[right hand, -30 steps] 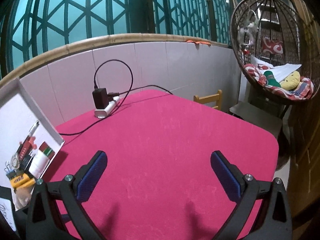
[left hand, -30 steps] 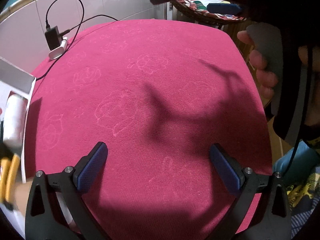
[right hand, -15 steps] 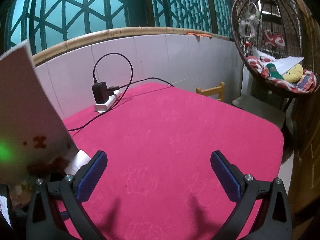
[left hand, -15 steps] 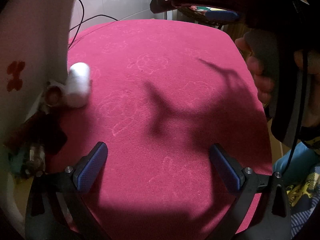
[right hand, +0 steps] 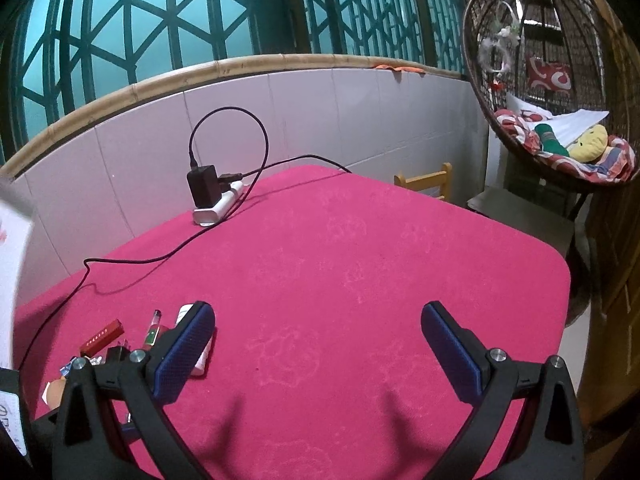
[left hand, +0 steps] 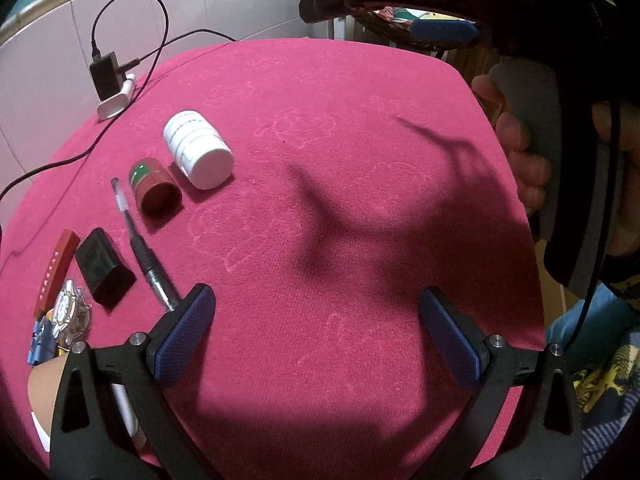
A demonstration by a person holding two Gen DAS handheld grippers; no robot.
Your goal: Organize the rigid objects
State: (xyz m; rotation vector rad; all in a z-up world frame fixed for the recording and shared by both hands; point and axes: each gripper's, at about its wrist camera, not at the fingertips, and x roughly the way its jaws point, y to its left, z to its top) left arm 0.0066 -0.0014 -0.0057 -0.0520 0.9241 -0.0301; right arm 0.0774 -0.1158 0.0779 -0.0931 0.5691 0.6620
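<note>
Loose items lie on the left of the red tablecloth [left hand: 340, 200] in the left wrist view: a white pill bottle [left hand: 198, 149] on its side, a red and green cylinder [left hand: 154, 193], a black pen [left hand: 145, 251], a black box [left hand: 105, 267], a flat red bar [left hand: 56, 270] and a small flower badge [left hand: 66, 312]. My left gripper [left hand: 318, 336] stands open above the cloth, right of the pen's tip. My right gripper [right hand: 318, 340] is open too, with the same items [right hand: 100, 336] beyond its left finger, partly hidden.
A black charger on a white power strip [left hand: 114, 94] sits at the far left by the tiled wall, its cable [left hand: 48, 166] trailing across the cloth. A hand [left hand: 516, 148] holds the other gripper at right. A white box edge [right hand: 12, 264] shows at left; a hanging wicker chair [right hand: 552, 92] stands beyond the table.
A white box at the left tipped over and was lifted away, leaving the bottle, cylinder, pen and other items spilled on the cloth. Both grippers stayed open and nearly still.
</note>
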